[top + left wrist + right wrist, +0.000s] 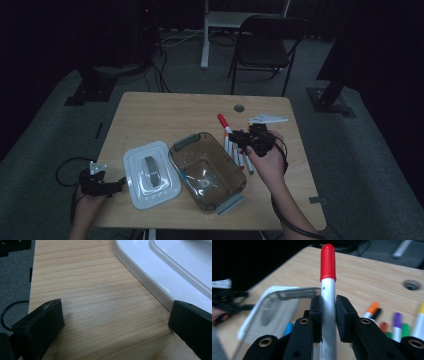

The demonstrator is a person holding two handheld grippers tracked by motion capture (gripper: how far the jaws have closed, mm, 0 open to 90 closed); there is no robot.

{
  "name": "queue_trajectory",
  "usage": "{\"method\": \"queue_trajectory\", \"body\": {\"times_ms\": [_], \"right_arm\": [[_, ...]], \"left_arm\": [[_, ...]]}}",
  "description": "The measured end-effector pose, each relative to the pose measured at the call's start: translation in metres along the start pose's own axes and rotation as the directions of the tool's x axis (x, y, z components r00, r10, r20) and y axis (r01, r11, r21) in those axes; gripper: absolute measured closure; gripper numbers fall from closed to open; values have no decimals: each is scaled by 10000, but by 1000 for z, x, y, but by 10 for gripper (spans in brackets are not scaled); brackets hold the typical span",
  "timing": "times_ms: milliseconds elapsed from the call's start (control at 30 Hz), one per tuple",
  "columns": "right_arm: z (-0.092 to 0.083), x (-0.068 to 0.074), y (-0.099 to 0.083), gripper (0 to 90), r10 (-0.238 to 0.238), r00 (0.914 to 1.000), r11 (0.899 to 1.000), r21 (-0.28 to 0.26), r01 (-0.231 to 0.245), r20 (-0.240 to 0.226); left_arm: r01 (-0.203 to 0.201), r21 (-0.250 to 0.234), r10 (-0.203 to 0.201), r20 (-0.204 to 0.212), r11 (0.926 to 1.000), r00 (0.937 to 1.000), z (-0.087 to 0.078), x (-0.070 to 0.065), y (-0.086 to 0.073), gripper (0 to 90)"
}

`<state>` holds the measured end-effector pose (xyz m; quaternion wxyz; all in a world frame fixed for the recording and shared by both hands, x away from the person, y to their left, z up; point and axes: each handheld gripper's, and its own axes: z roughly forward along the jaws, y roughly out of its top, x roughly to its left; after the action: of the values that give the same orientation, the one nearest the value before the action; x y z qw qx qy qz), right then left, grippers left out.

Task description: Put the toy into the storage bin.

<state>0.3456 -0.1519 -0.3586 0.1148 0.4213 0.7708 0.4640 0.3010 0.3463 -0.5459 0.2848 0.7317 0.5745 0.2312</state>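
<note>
Two grippers: right gripper (328,312) raised, clenched on red-capped marker (328,277); left gripper (115,322) low, jaws apart beside white lid (160,272).

Dim room, grey carpet (350,165), black folding chair (265,47) behind wooden table (165,115).

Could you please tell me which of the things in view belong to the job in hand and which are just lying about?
Belonging to the job:
- red-capped white marker, clamped in the right gripper
- clear brown plastic container
- white rectangular lid
- loose coloured markers

Lying about:
- black folding chair
- left gripper, jaws open over the wooden table
</note>
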Motion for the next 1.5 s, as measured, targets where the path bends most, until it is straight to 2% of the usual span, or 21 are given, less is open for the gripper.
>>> {"method": "queue_trajectory", "body": {"times_ms": [133, 233, 367, 567, 767, 933, 1000, 1133, 1267, 1333, 1433, 1467, 1500], "right_arm": [[9, 17, 0, 766, -121, 9980, 9994, 322, 141, -628], [16, 32, -2, 765, -447, 9957, 9968, 622, 499, -813], [31, 45, -6, 766, -557, 9912, 9910, 1147, 696, -1203], [59, 58, -18, 766, -617, 9874, 9723, 2145, 924, -1454], [81, 64, -26, 766, -428, 9847, 9522, 2914, 914, -1691], [97, 68, -31, 766, -361, 9836, 9299, 3547, 977, -1765], [102, 70, -32, 766, -363, 9848, 9172, 3856, 1002, -1696], [112, 72, -33, 766, -265, 9829, 9019, 4197, 1021, -1823], [123, 75, -35, 766, -524, 9844, 8703, 4758, 1275, -1679], [128, 75, -36, 766, -541, 9838, 8582, 4956, 1335, -1712], [135, 74, -39, 766, -583, 9825, 8314, 5361, 1459, -1770], [137, 75, -40, 766, -627, 9822, 8191, 5532, 1519, -1768], [139, 75, -40, 766, -633, 9819, 8148, 5589, 1540, -1784]], "left_arm": [[0, 2, 0, -2, 10000, 10000, 0, 0, 0, 5], [1, 1, -1, 0, 10000, 10000, 0, 0, 0, 5], [-6, 11, 6, 0, 10000, 10000, 0, 0, 0, 5], [-13, 10, 13, -1, 10000, 10000, 0, 0, 0, 5], [-21, 4, 21, -5, 10000, 10000, 0, 0, 0, 5], [-15, -15, 15, -12, 10000, 10000, 0, 0, 0, 5], [-15, -17, 15, -13, 10000, 10000, 0, 0, 0, 5], [-18, -16, 18, -13, 10000, 10000, 0, 0, 0, 5], [-18, -15, 18, -13, 10000, 10000, 0, 0, 0, 5], [-21, -13, 21, -12, 10000, 10000, 0, 0, 0, 5], [-42, 3, 42, -9, 10000, 10000, 0, 0, 0, 5], [-42, 5, 42, -10, 10000, 10000, 0, 0, 0, 5], [-38, 3, 38, -16, 10000, 10000, 0, 0, 0, 5]]}}
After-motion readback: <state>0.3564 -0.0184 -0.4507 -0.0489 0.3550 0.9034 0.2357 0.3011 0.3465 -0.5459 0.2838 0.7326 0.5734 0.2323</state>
